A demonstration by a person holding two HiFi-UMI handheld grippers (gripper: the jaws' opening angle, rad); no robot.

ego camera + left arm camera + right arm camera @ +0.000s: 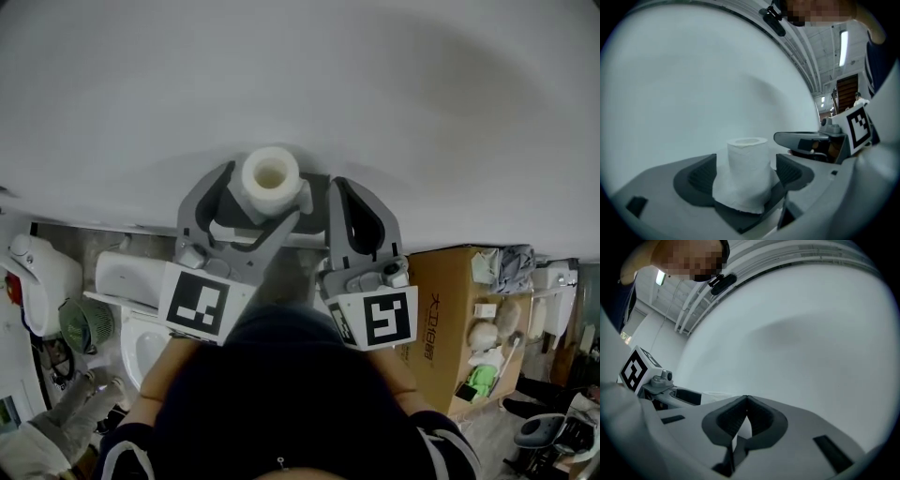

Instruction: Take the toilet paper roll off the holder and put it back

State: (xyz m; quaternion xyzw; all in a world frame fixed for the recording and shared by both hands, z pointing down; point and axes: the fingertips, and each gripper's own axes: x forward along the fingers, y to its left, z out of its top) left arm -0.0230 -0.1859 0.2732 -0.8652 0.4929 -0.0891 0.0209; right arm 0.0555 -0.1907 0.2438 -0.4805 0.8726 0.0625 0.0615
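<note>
Toilet paper roll point(271, 178) shows end-on in the head view, close against the white wall point(422, 112), between the spread jaws of the left tongs point(265, 190). The right tongs point(345, 192) sit just beside it, and a cardboard box point(450, 309) shows at lower right.

In the left gripper view the roll point(746, 171) stands between the jaws of the left tongs point(745, 174), which are released: both pads stand clear of the paper, whose loose sheet flares at the near end.

In the right gripper view the right tongs point(746, 399) are clenched, tips meeting on nothing, and face the wall point(801, 333).
</note>
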